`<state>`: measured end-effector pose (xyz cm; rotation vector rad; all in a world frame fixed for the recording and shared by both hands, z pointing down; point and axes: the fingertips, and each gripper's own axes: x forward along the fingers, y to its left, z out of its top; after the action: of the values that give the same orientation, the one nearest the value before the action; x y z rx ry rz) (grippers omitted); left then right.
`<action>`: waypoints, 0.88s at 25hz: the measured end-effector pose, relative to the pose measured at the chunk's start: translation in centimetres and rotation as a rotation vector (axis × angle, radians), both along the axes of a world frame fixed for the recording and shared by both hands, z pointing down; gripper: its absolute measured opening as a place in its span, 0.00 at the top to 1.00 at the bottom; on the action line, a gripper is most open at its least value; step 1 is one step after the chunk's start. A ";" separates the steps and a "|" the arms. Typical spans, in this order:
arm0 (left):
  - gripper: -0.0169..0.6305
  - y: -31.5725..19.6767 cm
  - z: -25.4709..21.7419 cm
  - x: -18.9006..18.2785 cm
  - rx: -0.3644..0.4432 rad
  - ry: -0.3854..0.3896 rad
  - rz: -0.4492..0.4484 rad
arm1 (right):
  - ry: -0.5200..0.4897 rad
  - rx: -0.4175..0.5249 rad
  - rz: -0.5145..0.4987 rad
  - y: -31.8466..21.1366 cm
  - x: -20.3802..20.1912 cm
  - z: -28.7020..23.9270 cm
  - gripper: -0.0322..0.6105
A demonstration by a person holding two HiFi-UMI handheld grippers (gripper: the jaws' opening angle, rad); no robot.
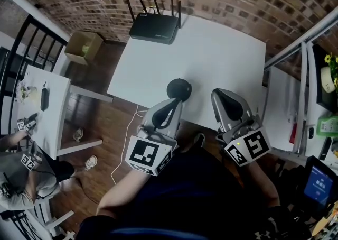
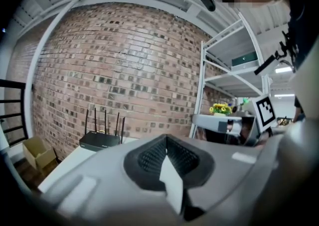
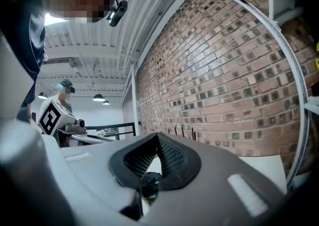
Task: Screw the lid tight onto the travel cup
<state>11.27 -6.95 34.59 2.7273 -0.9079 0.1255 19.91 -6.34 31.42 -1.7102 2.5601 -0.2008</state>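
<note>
From here both shells read as smooth grey plastic with a matt finish, the left gripper [image 2: 167,143] and the right gripper [image 3: 157,140] alike. Their pads [image 2: 152,158] are black with a fine, rough mesh texture. The table [image 1: 211,59] top looks smooth and matt white. The travel cup [image 1: 179,89] is dark and dull. The router [image 1: 154,27] is black plastic, faintly glossy. The brick wall [image 2: 124,70] is rough; the floor [image 1: 100,112] is brown wood with some sheen — the box [image 1: 83,46] plain cardboard.
</note>
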 end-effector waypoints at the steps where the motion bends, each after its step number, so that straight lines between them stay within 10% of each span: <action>1: 0.96 0.0 0.0 -0.1 -0.003 0.000 -0.002 | 0.007 0.001 0.000 0.0 -0.1 0.0 0.93; 22: 0.96 0.2 0.6 -1.1 -0.016 0.022 -0.027 | 0.067 0.001 0.011 -0.3 -0.8 0.2 0.93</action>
<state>10.16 -6.78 35.20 2.6957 -0.9335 0.0972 19.12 -6.62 31.59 -1.7601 2.5956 -0.1434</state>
